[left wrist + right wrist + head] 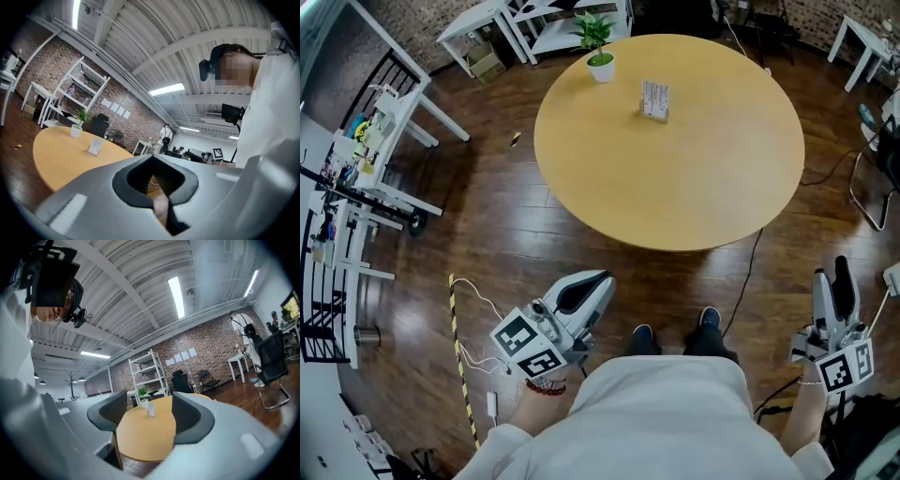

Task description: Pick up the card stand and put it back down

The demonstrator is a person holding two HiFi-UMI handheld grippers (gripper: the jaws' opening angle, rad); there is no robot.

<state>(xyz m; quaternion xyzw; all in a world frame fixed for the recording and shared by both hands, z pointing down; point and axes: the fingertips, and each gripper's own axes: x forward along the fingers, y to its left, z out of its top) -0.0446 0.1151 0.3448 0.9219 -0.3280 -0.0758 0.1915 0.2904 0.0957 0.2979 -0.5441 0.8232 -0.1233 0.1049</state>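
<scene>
- Card stand (655, 100), small, pale and rectangular, upright on the smooth, round, tan wooden counter (675, 187), near a leafy green plant in a white pot (600, 58).
- Left gripper (602, 281): jaws closed, empty.
- Right gripper (831, 278): black-padded jaws apart, empty.

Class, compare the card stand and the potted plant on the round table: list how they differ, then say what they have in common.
The potted plant stands at the table's far rim; the card stand stands further in, to its right in the head view. The potted plant is green leaves in a white pot; the card stand is a pale, flat panel. Both stand upright on the round table, apart from each other, with nothing touching them.
</scene>
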